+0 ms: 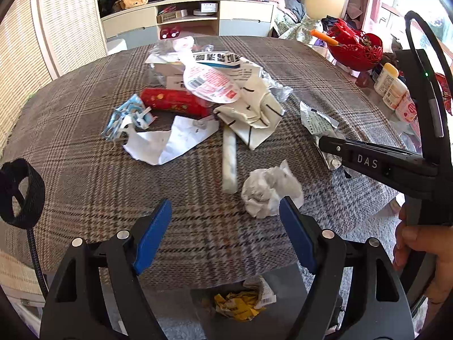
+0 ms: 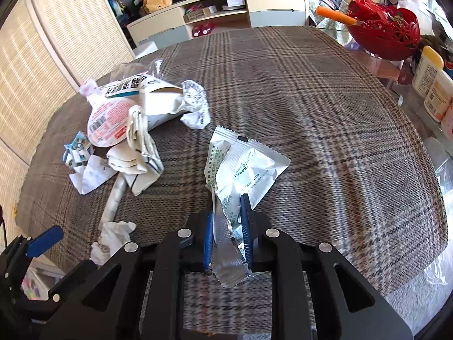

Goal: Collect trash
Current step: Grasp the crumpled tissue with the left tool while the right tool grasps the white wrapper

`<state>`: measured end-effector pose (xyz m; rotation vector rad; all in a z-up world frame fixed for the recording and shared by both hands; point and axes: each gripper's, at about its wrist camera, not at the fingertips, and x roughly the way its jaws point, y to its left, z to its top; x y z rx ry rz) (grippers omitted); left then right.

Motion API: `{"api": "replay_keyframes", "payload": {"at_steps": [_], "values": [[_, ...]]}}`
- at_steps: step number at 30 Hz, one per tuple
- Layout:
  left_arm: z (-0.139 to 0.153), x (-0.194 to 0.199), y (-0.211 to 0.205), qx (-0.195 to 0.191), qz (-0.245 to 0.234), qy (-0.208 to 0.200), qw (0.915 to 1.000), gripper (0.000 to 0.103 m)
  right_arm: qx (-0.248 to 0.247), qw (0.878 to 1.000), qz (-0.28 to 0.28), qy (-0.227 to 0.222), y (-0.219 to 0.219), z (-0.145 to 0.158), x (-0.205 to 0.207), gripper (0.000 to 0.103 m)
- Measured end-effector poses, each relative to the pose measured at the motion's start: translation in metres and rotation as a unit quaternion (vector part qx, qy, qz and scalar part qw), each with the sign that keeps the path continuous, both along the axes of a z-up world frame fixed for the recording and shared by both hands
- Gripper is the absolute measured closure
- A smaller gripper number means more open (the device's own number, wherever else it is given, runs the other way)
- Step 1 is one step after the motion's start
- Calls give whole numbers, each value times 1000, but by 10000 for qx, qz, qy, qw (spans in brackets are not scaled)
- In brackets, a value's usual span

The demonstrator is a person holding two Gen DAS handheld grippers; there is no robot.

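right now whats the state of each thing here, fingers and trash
right gripper: fingers shut on the silver foil packet
silver foil packet: torn open, crumpled, pinched at its near end
left gripper: fingers open, nothing between them
crumpled tissue: balled up, lying on the tablecloth, beside the left gripper's right finger
red wrapper: lying flat in the pile
bin: below the table edge, yellow wrapper inside

Silver wrapper [image 2: 243, 167] — brown plaid tablecloth [image 2: 311, 99]

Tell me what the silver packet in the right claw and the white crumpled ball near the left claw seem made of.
Silver printed sachet: likely foil-laminated plastic, given its shiny metallic inside and crimped serrated edge. White crumpled ball: probably tissue paper, matte and softly wrinkled.
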<state>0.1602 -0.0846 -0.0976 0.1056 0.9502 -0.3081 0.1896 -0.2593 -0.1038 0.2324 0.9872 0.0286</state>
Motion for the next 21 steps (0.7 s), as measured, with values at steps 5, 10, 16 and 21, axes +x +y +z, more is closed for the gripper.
{"api": "replay_keyframes", "payload": {"at_steps": [5, 10, 16, 21], "values": [[-1, 5, -18, -30, -65, -15, 10000, 30, -46, 10000, 6, 26, -12, 0, -1, 84], [-7, 10, -37, -14, -176, 49, 9998, 37, -29, 9999, 109, 64, -15, 0, -2, 85], [-15, 14, -56, -16, -316, 101, 9994, 54, 21, 9998, 160, 86, -21, 0, -8, 85], [-19, 13, -66, 2, -386, 91, 9992, 81, -65, 9997, 191, 124, -26, 2, -17, 85]]}}
